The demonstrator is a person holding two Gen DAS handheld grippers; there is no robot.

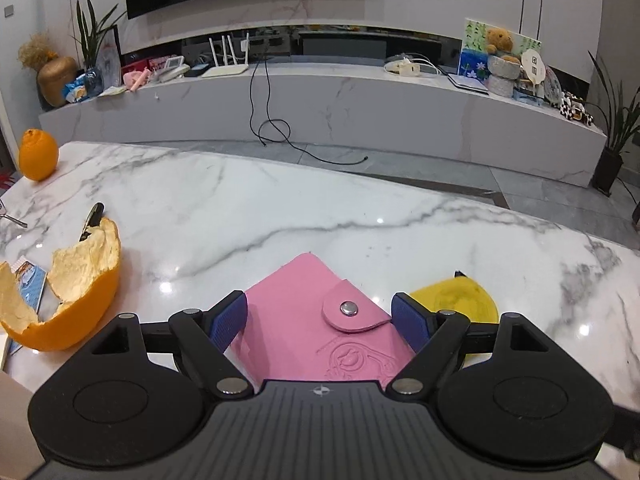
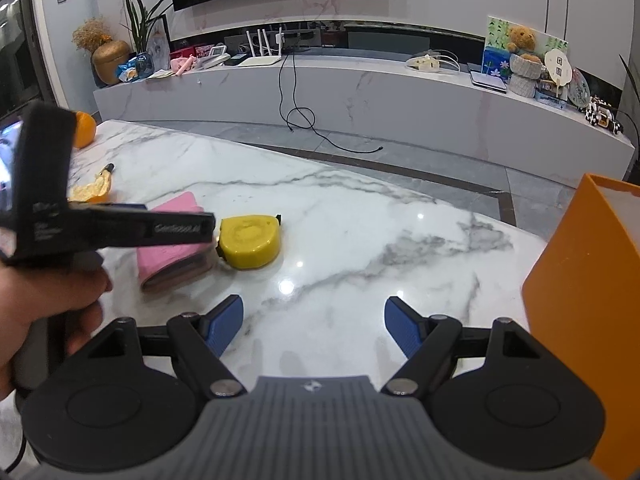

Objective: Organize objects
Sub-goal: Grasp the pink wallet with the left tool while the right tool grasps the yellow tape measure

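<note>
A pink snap wallet [image 1: 304, 312] lies on the marble table, between the open blue fingers of my left gripper [image 1: 319, 312], which straddle it without clear contact. A yellow tape measure [image 1: 456, 300] lies just right of the wallet. In the right wrist view the wallet [image 2: 172, 248] and tape measure [image 2: 249, 242] lie side by side, with the left gripper body above the wallet. My right gripper [image 2: 314, 320] is open and empty over bare marble. An orange box [image 2: 588, 300] stands at the right.
A large orange peel [image 1: 64, 300] lies left of the wallet, with a dark pen [image 1: 91, 220] and a card behind and under it. A whole orange [image 1: 38, 155] sits at the far left corner. The table's far edge [image 1: 360, 176] drops to the floor.
</note>
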